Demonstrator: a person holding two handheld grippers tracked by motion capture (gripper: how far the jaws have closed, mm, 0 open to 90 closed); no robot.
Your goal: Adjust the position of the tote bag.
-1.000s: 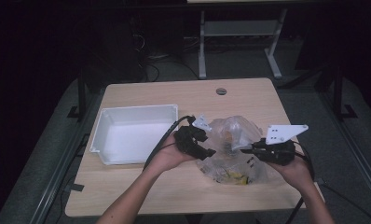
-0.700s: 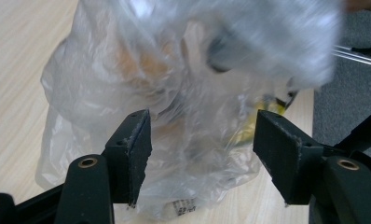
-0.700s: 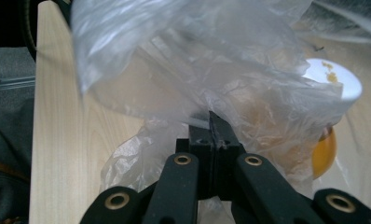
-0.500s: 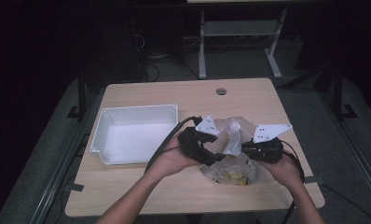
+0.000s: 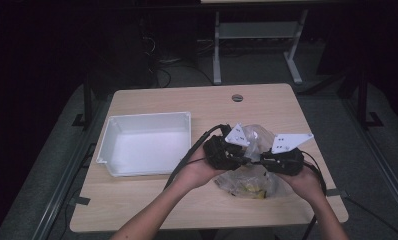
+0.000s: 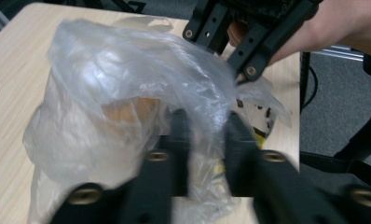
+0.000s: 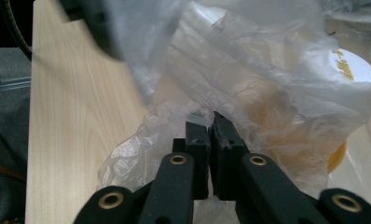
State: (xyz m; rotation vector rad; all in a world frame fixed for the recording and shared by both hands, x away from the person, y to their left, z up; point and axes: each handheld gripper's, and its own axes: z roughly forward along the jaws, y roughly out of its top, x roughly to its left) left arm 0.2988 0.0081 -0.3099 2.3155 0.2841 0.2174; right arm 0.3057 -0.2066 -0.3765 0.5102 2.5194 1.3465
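The wooden table [image 5: 152, 200] carries all items. A white plastic tray [image 5: 118, 127] sits on its left half, well apart from the work and obstructing nothing. A round grommet hole [image 5: 237, 97] lies near the far edge, clear of both hands.

The clear plastic bag [image 5: 247, 182] lies on the right half of the table, near the front edge, between the two hands. Its bulk rests on the wood; its gathered upper part rises between the grippers. A long axis cannot be told, as the film is crumpled. Yellow contents [image 5: 252, 189] show through at the near end, and a white lid with yellow print [image 7: 349, 67] shows through the film.

The left gripper [image 6: 206, 140] has just been closing; bag film lies between its jaws and appears pinched. The right gripper [image 7: 210, 133] is clenched on a fold of the film.
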